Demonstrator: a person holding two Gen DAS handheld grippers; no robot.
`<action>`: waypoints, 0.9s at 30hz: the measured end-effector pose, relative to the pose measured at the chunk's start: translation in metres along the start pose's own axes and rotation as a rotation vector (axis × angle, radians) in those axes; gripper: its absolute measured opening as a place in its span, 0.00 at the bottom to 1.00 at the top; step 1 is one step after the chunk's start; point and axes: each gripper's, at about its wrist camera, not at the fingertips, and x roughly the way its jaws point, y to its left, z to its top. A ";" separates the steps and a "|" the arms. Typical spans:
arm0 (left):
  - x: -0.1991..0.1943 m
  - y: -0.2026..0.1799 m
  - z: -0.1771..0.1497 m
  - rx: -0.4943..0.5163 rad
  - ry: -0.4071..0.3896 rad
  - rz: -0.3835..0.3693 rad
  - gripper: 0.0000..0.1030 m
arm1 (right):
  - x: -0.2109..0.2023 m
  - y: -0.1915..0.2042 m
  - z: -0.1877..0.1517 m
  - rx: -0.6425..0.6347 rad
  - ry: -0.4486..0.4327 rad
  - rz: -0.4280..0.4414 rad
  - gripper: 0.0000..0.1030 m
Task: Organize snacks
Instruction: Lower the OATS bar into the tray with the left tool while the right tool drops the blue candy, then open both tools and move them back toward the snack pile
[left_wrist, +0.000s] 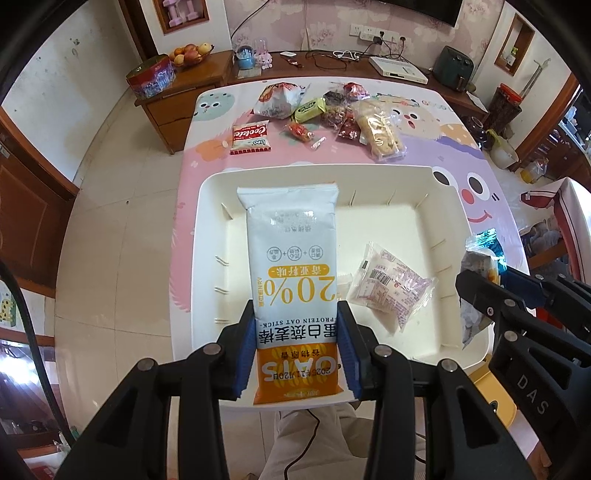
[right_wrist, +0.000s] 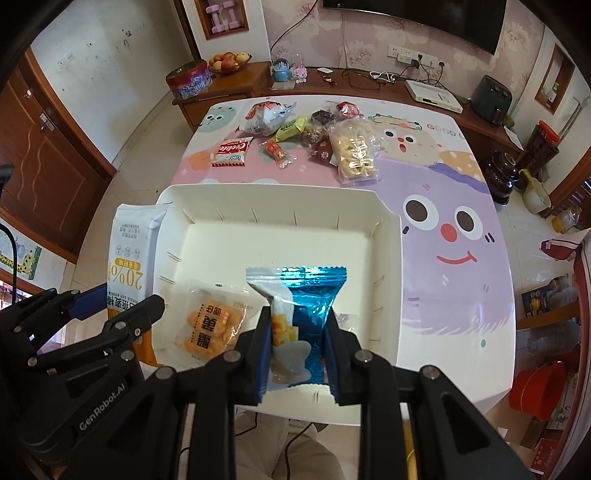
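My left gripper (left_wrist: 297, 314) is shut on a white and orange oat stick packet (left_wrist: 291, 266), held above the left part of a white bin (left_wrist: 424, 173). My right gripper (right_wrist: 297, 314) is shut on a blue and white snack packet (right_wrist: 303, 306), held above the bin's (right_wrist: 388, 229) near edge. A clear packet with orange biscuits (right_wrist: 212, 323) lies on the bin floor; it also shows in the left wrist view (left_wrist: 388, 286). The oat stick packet (right_wrist: 129, 251) and left gripper (right_wrist: 110, 306) show at the left of the right wrist view.
Several loose snacks lie at the table's far side: a red Coolate packet (left_wrist: 251, 138), a yellow packet (left_wrist: 308, 109), a long bread packet (left_wrist: 378, 131). A wooden sideboard (left_wrist: 177, 107) with a fruit bowl stands behind the cartoon-print tablecloth (right_wrist: 461, 295).
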 end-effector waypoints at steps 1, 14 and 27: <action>0.001 0.000 0.000 0.001 0.002 0.000 0.38 | 0.001 0.000 0.001 0.000 0.004 -0.003 0.25; 0.004 0.004 0.004 -0.011 0.010 -0.034 0.82 | 0.010 -0.001 0.004 0.025 0.041 -0.016 0.29; 0.000 0.006 0.008 -0.008 -0.001 0.001 0.82 | 0.008 0.003 0.008 0.014 0.029 -0.015 0.29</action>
